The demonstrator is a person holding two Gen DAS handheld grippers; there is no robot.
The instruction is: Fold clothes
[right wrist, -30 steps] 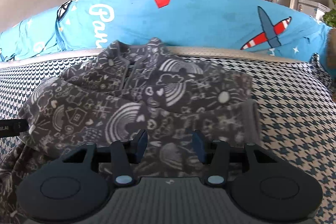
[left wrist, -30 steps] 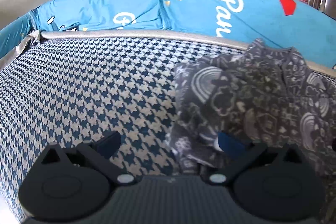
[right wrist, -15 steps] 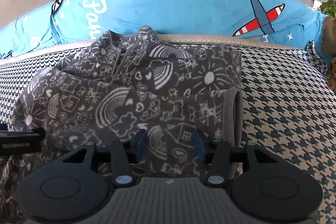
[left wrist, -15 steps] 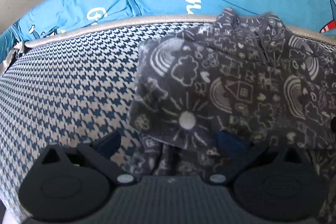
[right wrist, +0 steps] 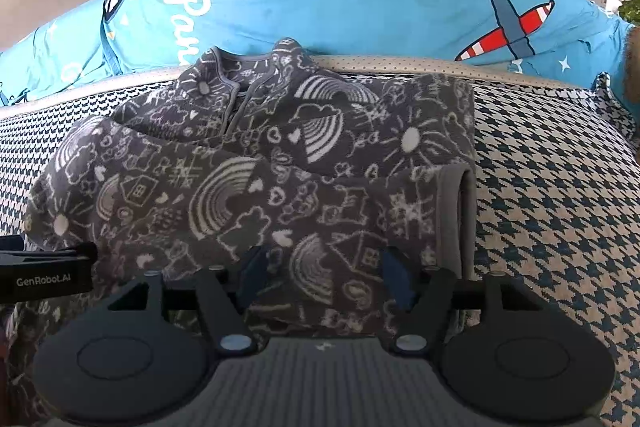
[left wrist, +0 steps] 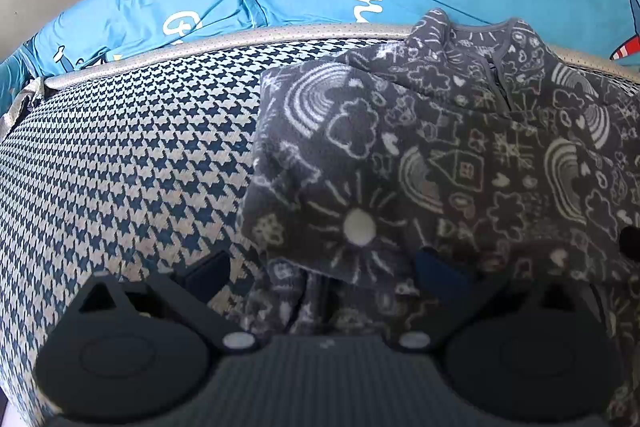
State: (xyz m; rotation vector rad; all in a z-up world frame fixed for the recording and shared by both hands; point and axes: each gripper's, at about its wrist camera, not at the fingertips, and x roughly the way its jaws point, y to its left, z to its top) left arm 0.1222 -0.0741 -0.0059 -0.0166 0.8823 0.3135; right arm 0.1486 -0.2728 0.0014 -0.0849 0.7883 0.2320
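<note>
Garment: grey patterned fleece top point(right wrist: 256, 187) lies against the blue cushion point(right wrist: 360, 11), sleeves folded in | your left gripper point(left wrist: 320, 267) fingers spread | your right gripper point(right wrist: 324, 275) fingers opening, pinching nothing | remaining: final fold.

Two close, down-tilted views, shared garment point(left wrist: 440, 167)

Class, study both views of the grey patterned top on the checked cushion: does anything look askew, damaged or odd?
Nothing is damaged or spilled. The top is only part folded: one sleeve lies across the chest, its cuff at the right edge, and loose fabric bunches untidily at the near left. The collar overlaps the cushion's back edge.
</note>
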